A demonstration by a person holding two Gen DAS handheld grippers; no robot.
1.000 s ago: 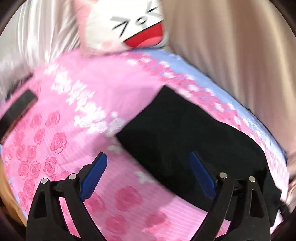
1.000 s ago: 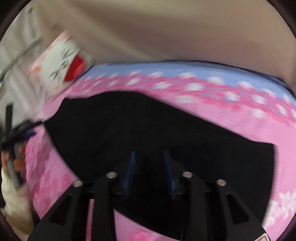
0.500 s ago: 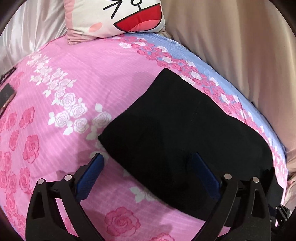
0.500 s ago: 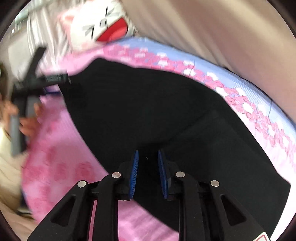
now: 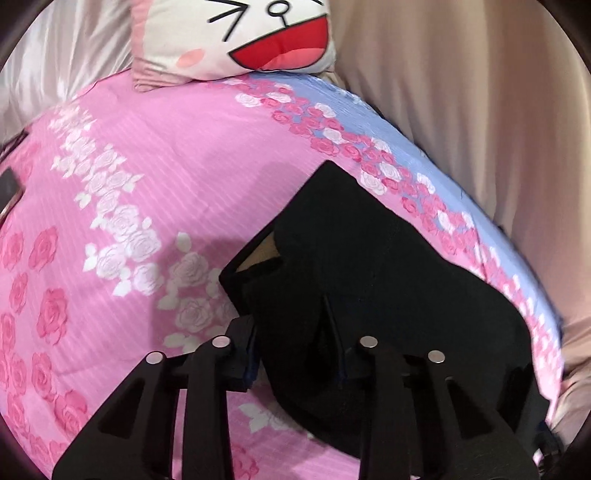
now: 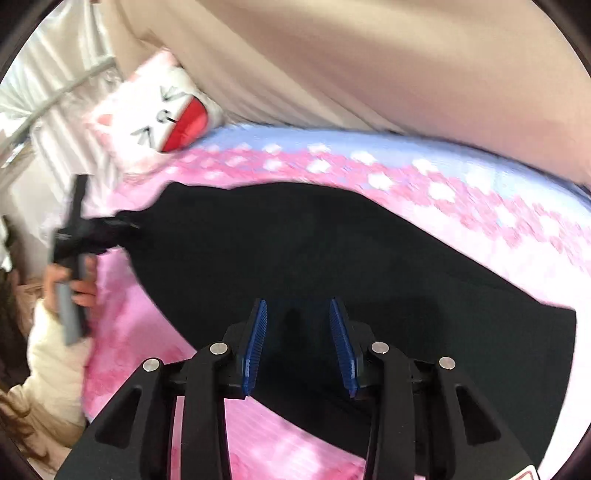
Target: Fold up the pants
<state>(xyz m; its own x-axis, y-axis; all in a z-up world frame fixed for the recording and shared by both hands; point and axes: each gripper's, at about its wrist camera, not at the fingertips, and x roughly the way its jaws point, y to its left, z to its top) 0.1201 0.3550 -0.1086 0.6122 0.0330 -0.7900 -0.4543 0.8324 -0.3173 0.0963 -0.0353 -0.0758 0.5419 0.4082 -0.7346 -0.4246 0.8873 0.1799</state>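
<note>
Black pants [image 5: 388, 258] lie folded on a pink rose-print bedcover [image 5: 166, 166]. My left gripper [image 5: 291, 332] is closing on their near left edge. Cloth bunches up between its fingers and hides the pads, and a flap has lifted beside them. The right wrist view shows the same pants [image 6: 332, 240] with the left gripper [image 6: 110, 225] pinching their far left corner, held by a person's hand [image 6: 79, 284]. My right gripper [image 6: 298, 310] hovers over the near edge of the pants. Its jaws are opening, and the blue pads stand apart with only flat cloth below them.
A white cat-face pillow [image 5: 251, 33] lies at the head of the bed. Beige curtain [image 5: 480, 110] hangs close along the bed's far side, past a blue band of the cover. A dark flat object [image 5: 7, 186] rests at the left edge. A cream sleeve [image 6: 51, 369] is at lower left.
My left gripper went from wide open around the pants' edge to closed on it, raising a fold. The right jaws have spread a little, and the right view has swung across the pants.
</note>
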